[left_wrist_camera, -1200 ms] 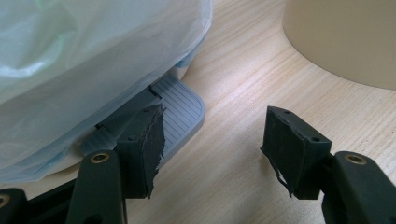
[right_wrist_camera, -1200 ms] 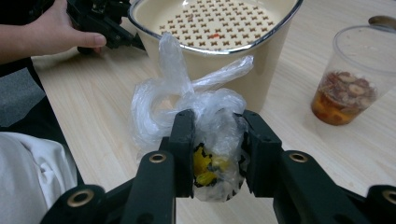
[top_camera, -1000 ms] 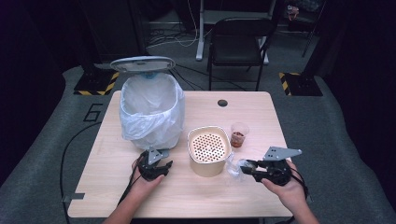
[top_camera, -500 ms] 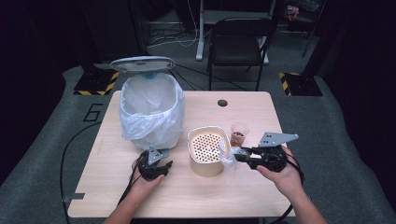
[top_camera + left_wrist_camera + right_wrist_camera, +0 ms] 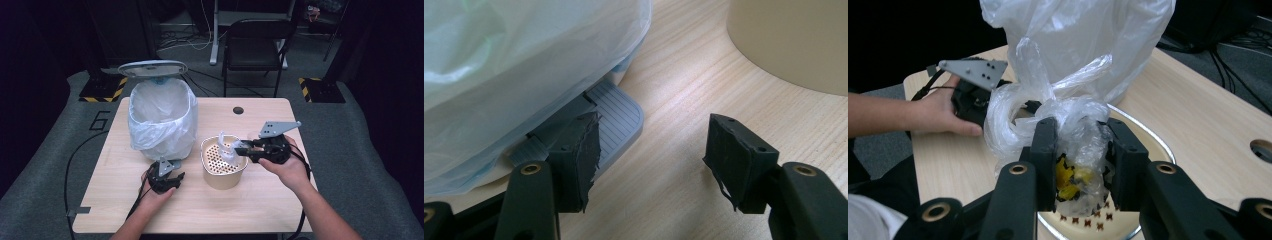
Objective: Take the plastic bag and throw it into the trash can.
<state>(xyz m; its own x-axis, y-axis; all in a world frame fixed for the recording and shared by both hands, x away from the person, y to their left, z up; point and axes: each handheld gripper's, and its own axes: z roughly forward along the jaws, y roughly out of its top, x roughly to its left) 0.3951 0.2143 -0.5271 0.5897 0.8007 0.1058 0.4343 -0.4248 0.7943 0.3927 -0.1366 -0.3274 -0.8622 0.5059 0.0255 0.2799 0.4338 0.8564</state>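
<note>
- Now, in the high view, our right tongs (image 5: 239, 148) hang over the beige perforated bowl (image 5: 222, 163) with a small knotted plastic bag (image 5: 227, 145) pinched between them, just above the bowl's rim. Our left tongs (image 5: 169, 181) rest on the table (image 5: 260, 200) in front of the lined bin (image 5: 162, 120), whose lid (image 5: 153, 68) stands open.
- We judge the step in hand to be carrying the bag toward the bin; the next move calls for passing it over the bowl, clearing the liner's edge, and only then letting go above the opening.
- Against the earlier frame in this view, our right hand has come up and leftward from the table's right side, where it sat beside the bowl; a small clear cup with something dark in it showed behind the bowl then, and our gripper now covers that spot. Our left hand has not shifted.
- Next, in the left gripper view, our left tongs (image 5: 651, 157) stand as narrow as they go, with a gap left between them and nothing in it, over bare table. The bin's grey foot pedal (image 5: 616, 117) lies just ahead, under the bulging liner, and the bowl's wall (image 5: 789, 45) is at the upper right.
- Lastly, in the right gripper view, our right tongs (image 5: 1080, 165) are clamped on the crumpled bag (image 5: 1048, 117), with yellow and dark scraps showing inside. The bowl's holed floor lies beneath, and the left hand (image 5: 943, 112) with its gripper rests farther off.
</note>
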